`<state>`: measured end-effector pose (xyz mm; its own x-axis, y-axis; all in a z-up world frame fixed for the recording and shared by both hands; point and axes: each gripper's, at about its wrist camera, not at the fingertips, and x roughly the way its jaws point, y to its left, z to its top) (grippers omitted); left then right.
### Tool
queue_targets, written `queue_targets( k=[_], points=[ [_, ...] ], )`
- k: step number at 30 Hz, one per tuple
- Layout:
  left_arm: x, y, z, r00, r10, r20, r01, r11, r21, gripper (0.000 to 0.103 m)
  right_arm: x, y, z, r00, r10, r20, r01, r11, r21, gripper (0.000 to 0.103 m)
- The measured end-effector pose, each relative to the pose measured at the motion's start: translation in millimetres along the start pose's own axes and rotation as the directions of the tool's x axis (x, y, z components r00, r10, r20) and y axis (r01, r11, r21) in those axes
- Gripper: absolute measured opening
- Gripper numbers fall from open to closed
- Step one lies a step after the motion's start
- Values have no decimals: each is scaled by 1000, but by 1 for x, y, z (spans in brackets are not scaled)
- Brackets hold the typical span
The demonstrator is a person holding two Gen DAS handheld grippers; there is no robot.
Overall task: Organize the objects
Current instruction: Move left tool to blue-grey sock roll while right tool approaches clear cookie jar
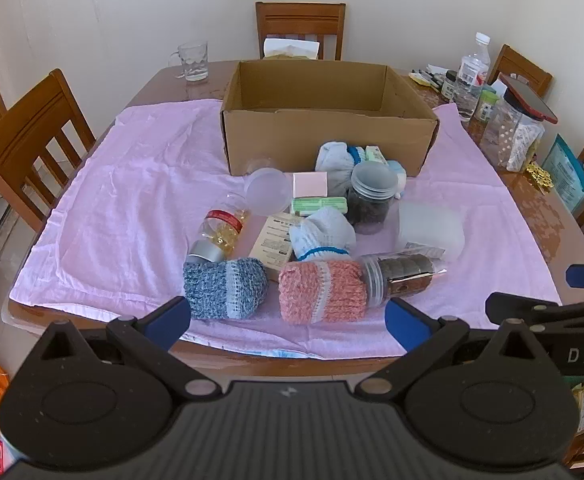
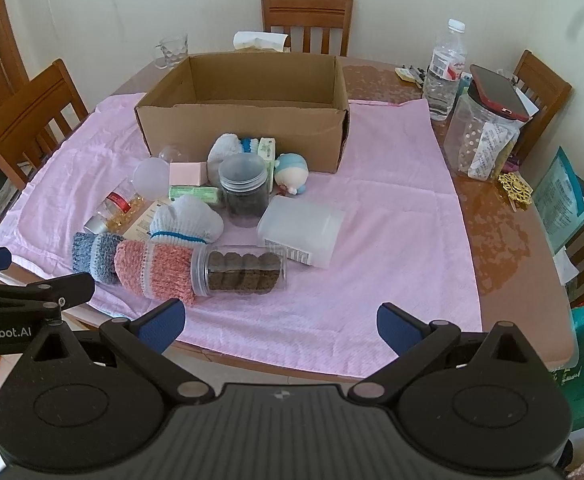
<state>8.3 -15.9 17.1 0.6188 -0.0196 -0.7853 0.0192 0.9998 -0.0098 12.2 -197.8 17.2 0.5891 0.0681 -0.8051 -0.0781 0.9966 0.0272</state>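
Observation:
An open cardboard box (image 1: 328,136) (image 2: 243,128) stands on a pink cloth (image 1: 131,184) (image 2: 388,208). In front of it lies a pile: a blue knit roll (image 1: 223,288), a pink knit roll (image 1: 324,290) (image 2: 155,272), a lying jar of dark biscuits (image 2: 241,270) (image 1: 402,276), an upright dark jar (image 1: 372,200) (image 2: 245,190), white socks (image 1: 322,234), a capsule bottle (image 1: 221,232), a frosted tub (image 2: 302,230). My left gripper (image 1: 287,322) is open and empty at the table's near edge. My right gripper (image 2: 279,322) is open and empty, to the right of it.
Wooden chairs (image 1: 27,140) surround the table. A glass mug (image 1: 191,60) stands at the back left. A water bottle (image 2: 444,68), a jar with a red phone on top (image 2: 488,132) and small items crowd the right side.

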Motion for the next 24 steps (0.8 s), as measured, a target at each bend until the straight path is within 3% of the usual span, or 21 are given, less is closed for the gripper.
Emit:
queue_targets(
  k=[24],
  points=[
    [26, 22, -4, 997, -77, 27, 77, 997, 13, 103, 19, 14, -2, 999, -33, -16, 34, 999, 15, 103]
  ],
)
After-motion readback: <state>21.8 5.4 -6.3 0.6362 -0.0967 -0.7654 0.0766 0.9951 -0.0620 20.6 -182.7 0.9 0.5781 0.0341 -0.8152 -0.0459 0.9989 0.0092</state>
